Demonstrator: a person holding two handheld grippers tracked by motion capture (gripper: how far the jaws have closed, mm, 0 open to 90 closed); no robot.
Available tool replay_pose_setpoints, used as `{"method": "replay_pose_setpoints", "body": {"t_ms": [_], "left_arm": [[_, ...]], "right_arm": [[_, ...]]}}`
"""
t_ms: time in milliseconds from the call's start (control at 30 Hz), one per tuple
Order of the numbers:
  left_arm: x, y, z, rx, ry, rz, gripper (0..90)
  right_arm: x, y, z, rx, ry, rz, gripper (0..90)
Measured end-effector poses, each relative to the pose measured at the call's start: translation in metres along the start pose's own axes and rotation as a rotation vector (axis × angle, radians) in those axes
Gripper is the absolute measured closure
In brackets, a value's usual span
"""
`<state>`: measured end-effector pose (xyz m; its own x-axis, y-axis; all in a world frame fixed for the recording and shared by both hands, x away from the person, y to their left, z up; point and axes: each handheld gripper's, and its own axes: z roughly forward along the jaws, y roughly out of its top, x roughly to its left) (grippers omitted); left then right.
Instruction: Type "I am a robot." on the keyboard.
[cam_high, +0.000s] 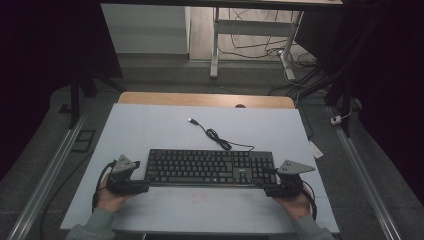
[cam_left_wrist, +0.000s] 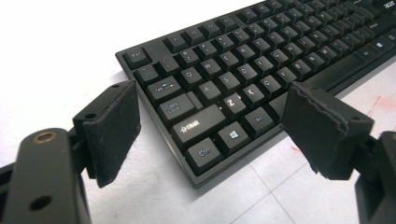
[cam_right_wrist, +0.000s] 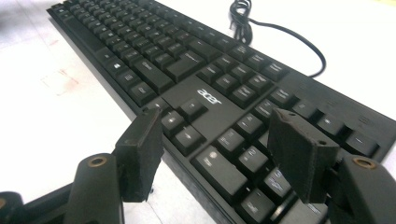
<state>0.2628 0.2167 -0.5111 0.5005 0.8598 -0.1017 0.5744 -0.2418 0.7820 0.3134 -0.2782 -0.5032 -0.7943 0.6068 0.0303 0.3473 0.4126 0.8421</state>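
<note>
A black keyboard (cam_high: 210, 167) (cam_left_wrist: 243, 60) (cam_right_wrist: 201, 93) lies flat across the white table top (cam_high: 200, 210), a little in front of its middle. Its black cable (cam_high: 217, 137) (cam_right_wrist: 280, 32) coils behind it and ends in a loose USB plug (cam_high: 192, 120). My left gripper (cam_high: 143, 186) (cam_left_wrist: 215, 126) is open, its jaws standing either side of the keyboard's near left corner by the Ctrl key. At the right end, my right gripper (cam_high: 263, 187) (cam_right_wrist: 219, 149) is open too, jaws straddling the near right corner over the number pad. Neither pad visibly presses on the keyboard.
A wooden table edge (cam_high: 205, 99) shows behind the white top. Beyond it stand white desk legs (cam_high: 215, 50) with tangled cables (cam_high: 260, 47) on the floor. Metal rails (cam_high: 50, 170) (cam_high: 370, 175) run along both sides of the table. Faint red marks (cam_left_wrist: 383, 105) stain the surface in front of the keyboard.
</note>
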Motion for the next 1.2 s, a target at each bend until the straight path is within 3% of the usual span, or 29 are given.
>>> {"method": "replay_pose_setpoints", "body": {"t_ms": [767,1000,1200], "left_arm": [[0.001,0.001,0.005,0.016,0.017,-0.003,41.2],[0.003,0.001,0.007,0.012,0.008,0.001,64.0],[0.003,0.002,0.009,0.022,0.0,0.007,78.2]], "right_arm": [[0.017,0.018,0.022,-0.021,0.066,0.017,37.4],[0.024,0.029,0.035,-0.018,0.071,-0.001,38.7],[0.029,0.034,0.046,0.002,0.079,-0.015,39.5]]}}
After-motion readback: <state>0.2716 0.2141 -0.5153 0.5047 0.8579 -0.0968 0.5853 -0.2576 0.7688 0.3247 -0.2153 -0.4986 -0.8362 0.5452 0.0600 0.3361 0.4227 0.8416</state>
